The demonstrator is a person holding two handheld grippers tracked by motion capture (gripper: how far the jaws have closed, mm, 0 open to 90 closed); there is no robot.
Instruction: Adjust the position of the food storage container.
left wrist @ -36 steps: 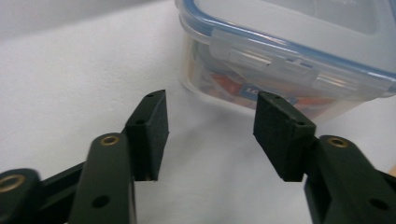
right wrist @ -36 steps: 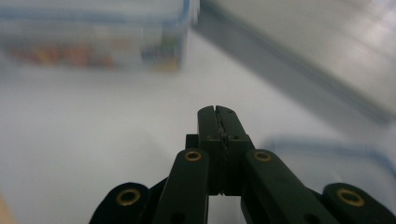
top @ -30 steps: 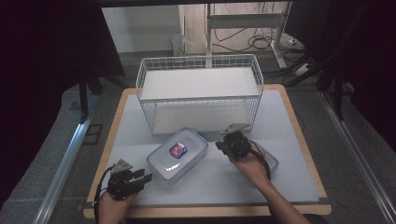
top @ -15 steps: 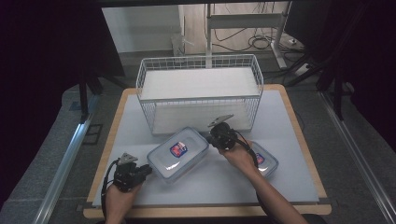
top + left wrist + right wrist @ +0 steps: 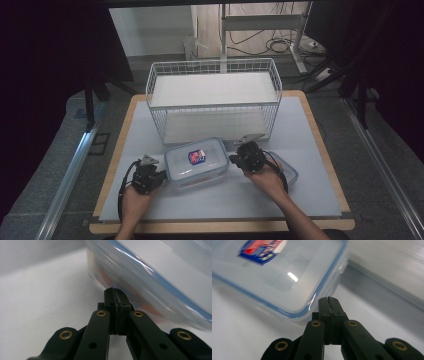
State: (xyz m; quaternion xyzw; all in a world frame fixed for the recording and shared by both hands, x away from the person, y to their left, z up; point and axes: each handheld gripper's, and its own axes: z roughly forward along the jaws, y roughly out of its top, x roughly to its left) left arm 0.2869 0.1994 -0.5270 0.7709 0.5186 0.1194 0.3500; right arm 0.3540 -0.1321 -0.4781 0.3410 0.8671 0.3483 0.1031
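Box [image 5: 196, 162] with a clear lid and blue seal lies on the white mat of the desk [image 5: 310, 150], near its front edge and just in front of the wire basket [image 5: 214, 100]. We read its long axis as running left to right, slightly skewed. Left gripper [image 5: 148, 176] sits at the box's left end, right gripper [image 5: 248, 156] at its right end, so the box lies between the two claws, each about equally near. In the left gripper view the claw [image 5: 115, 293] is clenched on nothing, tips at the box's lower wall [image 5: 140, 290]. In the right gripper view the claw [image 5: 329, 301] is likewise clenched and empty, tips at the lid's rim [image 5: 312, 300]. Both forearms reach forward from the front edge, hands low. A second lid [image 5: 286, 167] lies flat beneath the right hand.
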